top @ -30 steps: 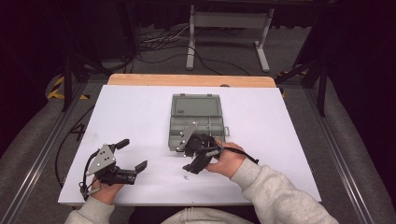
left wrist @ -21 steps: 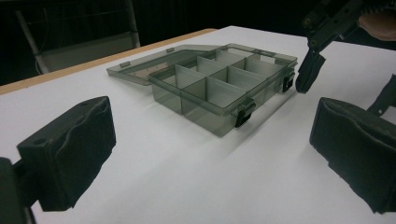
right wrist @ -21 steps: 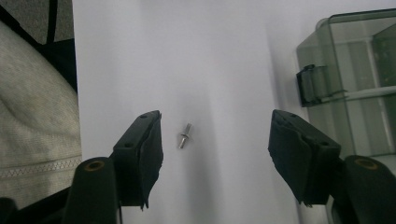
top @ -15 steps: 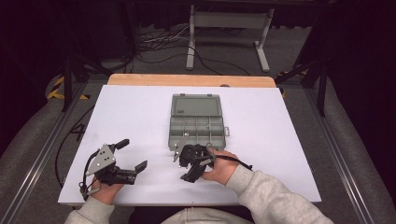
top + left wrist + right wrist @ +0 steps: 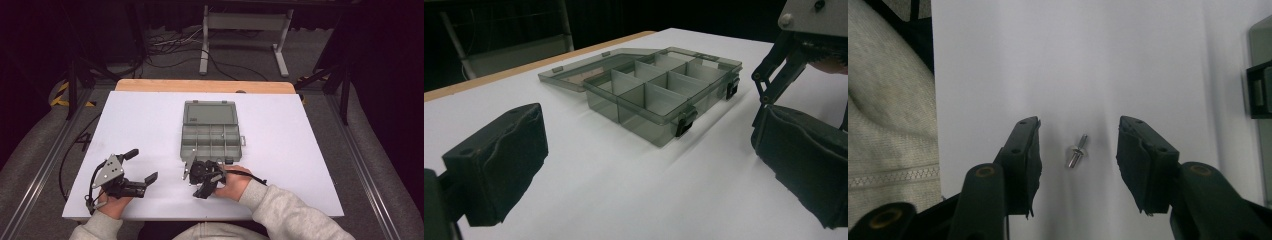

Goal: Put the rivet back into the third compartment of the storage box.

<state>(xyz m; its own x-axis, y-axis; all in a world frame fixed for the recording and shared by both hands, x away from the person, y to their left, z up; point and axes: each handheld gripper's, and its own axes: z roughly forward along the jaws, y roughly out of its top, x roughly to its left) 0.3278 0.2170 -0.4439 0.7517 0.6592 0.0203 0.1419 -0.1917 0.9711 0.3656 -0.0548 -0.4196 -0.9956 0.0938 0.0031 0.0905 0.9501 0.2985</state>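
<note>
Left claw (image 5: 141,167) rests low on the white surface (image 5: 150,120), jaws spread wide with nothing between them. Just right of it, the right claw (image 5: 200,187) points down near the front edge, jaws half-wide and just closing around a small silver metal screw (image 5: 1077,151) lying flat between them, pads not touching it. The smoky grey plastic compartment box (image 5: 211,131) sits open just beyond.

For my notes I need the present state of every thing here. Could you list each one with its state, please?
Compartment box: lid open, lying flat on the table; visible compartments empty.
Screw: lying on the white table, between the jaws, untouched.
Right gripper: open, its jaws have just been closing around the screw.
Left gripper: open, holding nothing.
</note>
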